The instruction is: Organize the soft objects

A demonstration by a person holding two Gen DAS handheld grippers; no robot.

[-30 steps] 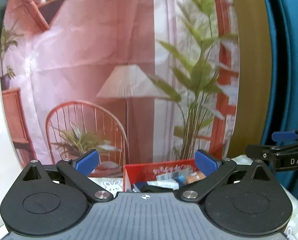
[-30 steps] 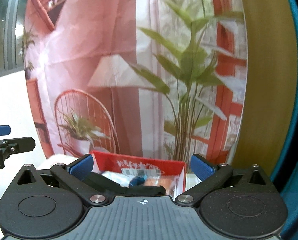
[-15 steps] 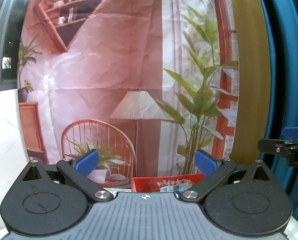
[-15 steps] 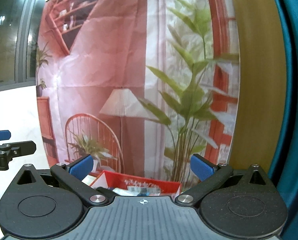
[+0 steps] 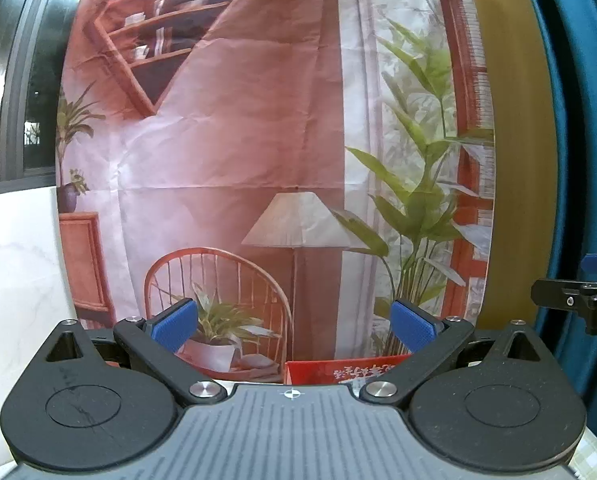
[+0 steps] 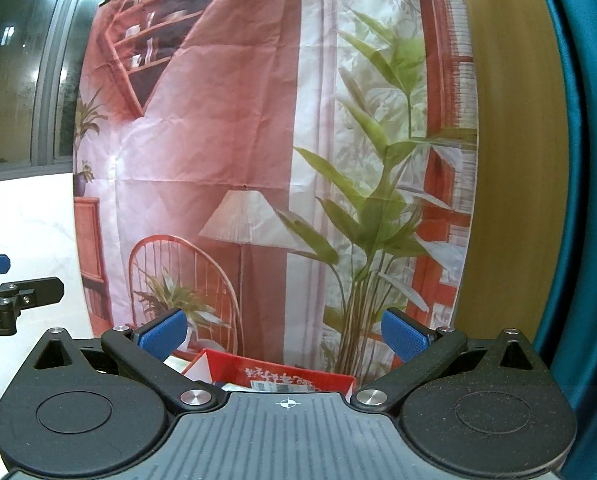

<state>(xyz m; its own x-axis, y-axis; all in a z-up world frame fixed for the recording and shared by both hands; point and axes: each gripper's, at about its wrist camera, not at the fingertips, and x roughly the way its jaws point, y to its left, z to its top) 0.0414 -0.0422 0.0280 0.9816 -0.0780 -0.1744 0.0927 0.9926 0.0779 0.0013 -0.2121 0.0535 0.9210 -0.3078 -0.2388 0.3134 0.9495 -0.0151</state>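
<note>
- Left gripper: jaws spread wide, nothing between the blue pads. Right gripper: same, spread and empty.
- Both are aimed high at the backdrop, side by side; each shows at the edge of the other's view.
- Task stuff: only the red box shows, low behind each gripper body, far rim and a bit of the contents. Which soft items are inside, cannot tell.
- Risk: box mostly hidden under the gripper bodies, so a reach down would likely go half blind; could hit the rim or grab the wrong thing.
- Risk: the grippers are close together and may clash if both go for the box.
- Surface: barely seen, a checked cloth at the lower right corner.
- Room: printed backdrop with chair, lamp and plant; blue curtain on the right; dark window and white wall on the left.
</note>
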